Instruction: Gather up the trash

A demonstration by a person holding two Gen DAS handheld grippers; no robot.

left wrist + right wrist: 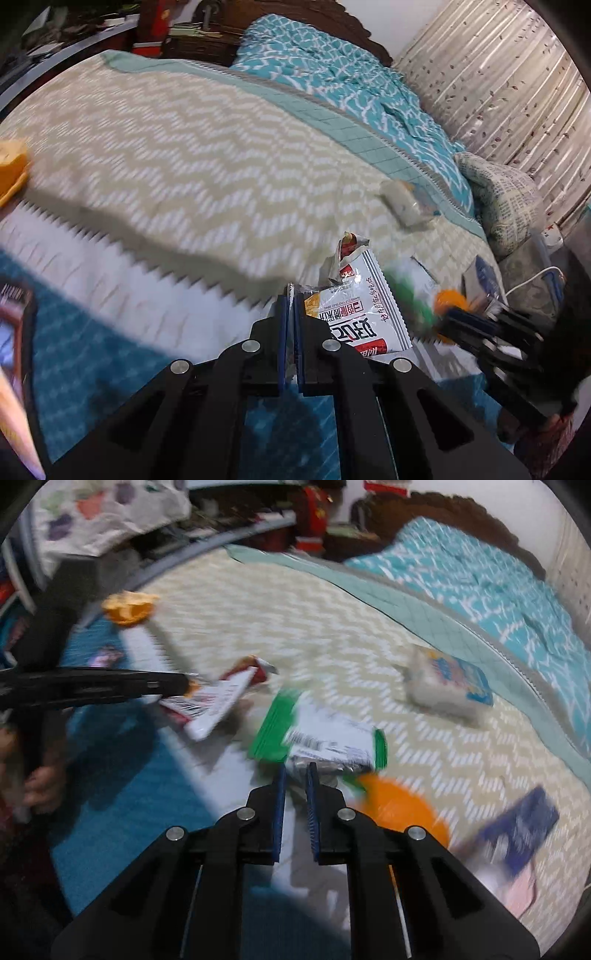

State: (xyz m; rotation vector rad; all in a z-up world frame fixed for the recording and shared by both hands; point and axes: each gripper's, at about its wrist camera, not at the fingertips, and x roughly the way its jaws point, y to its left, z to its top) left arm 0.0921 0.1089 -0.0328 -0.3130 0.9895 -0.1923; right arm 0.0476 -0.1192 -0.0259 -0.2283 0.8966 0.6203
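Note:
My left gripper (293,291) is shut on the edge of a white and red snack wrapper (364,310) and holds it above the bed; the wrapper also shows in the right wrist view (214,705), pinched by the left gripper (184,685). My right gripper (295,770) is shut on a green and white wrapper (321,738); it also shows, blurred, in the left wrist view (441,314), with the green wrapper (410,291). An orange peel (402,812) lies just right of my right fingers. A crumpled white packet (447,683) lies farther on the bed.
A beige zigzag blanket (166,147) covers the bed, with a teal quilt (332,77) behind it. Another orange peel (127,607) lies at the bed's left edge. A dark blue packet (524,830) lies at the right. A blue floor mat (92,350) lies below the bed.

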